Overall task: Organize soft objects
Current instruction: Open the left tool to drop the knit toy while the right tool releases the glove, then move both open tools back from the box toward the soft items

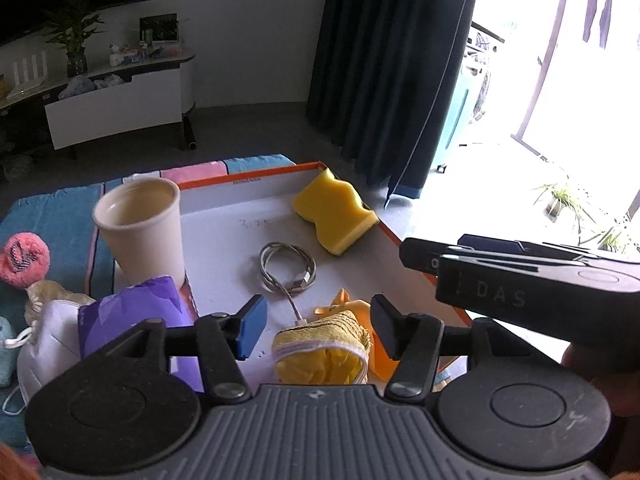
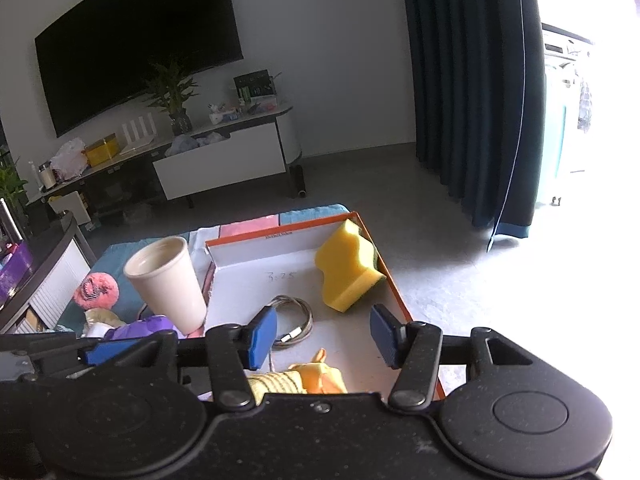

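Note:
A shallow orange-rimmed box [image 1: 256,178] [image 2: 280,226] holds a yellow sponge [image 1: 336,212] [image 2: 348,268] at its far right, a coiled cable [image 1: 286,268] [image 2: 294,318] in the middle and a yellow striped soft toy [image 1: 320,350] [image 2: 296,378] at its near edge. My left gripper [image 1: 318,330] is open, its jaws on either side of the toy and above it. My right gripper [image 2: 324,338] is open and empty above the box; its body [image 1: 520,276] shows in the left wrist view. A pink plush [image 1: 24,254] [image 2: 96,290] lies left of the box.
A cream cup [image 1: 140,226] [image 2: 168,280] stands at the box's left side. A purple packet [image 1: 132,316] [image 2: 140,326] and a white face mask [image 1: 44,340] lie beside it on a blue and pink cloth [image 1: 52,208]. Grey floor lies beyond the table.

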Demonstrator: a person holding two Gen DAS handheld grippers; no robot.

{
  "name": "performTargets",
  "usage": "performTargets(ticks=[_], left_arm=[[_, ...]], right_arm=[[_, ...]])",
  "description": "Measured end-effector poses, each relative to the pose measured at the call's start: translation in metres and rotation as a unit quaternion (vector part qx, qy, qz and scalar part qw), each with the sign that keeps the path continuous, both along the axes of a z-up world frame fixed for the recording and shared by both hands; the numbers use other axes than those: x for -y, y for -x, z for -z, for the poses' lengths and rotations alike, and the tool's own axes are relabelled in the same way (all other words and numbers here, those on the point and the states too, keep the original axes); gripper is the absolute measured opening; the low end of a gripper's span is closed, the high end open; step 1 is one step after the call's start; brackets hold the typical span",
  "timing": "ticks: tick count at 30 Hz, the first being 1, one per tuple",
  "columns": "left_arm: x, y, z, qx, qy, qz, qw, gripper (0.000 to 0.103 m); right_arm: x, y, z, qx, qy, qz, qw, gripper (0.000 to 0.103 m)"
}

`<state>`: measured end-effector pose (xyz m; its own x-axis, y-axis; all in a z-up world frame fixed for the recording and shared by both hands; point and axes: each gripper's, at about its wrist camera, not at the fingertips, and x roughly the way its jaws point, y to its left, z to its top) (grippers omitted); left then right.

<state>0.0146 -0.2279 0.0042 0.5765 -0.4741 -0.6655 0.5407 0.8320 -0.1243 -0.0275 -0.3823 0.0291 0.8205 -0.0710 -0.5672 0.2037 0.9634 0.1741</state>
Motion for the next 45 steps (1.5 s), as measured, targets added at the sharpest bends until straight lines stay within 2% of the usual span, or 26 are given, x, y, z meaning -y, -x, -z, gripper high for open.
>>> performTargets(ticks=[5, 8, 13, 26, 45], left_arm=[[-0.004, 0.004, -0.011, 0.015, -0.007, -0.01, 0.9998, 0.077], [-0.008, 0.007, -0.018, 0.028, -0.02, -0.02, 0.9992, 0.082], [-0.02, 0.006, -0.025, 0.029, -0.027, -0.042, 0.9983, 0.083], [-0.061, 0.007, -0.04, 0.039, -0.016, -0.092, 0.9949, 0.083], [-0.138, 0.009, -0.047, 0.044, -0.013, -0.169, 0.9846, 0.083]], right_arm=[[-0.004, 0.009, -0.009, 0.012, -0.001, 0.0, 1.0, 0.064], [-0.008, 0.014, -0.015, 0.017, 0.007, 0.009, 1.0, 0.064], [-0.015, 0.021, -0.023, 0.022, 0.007, -0.002, 1.0, 0.064], [-0.057, 0.017, -0.038, 0.033, 0.009, -0.047, 0.998, 0.064], [-0.137, -0.004, -0.038, 0.028, 0.014, -0.126, 0.991, 0.064]])
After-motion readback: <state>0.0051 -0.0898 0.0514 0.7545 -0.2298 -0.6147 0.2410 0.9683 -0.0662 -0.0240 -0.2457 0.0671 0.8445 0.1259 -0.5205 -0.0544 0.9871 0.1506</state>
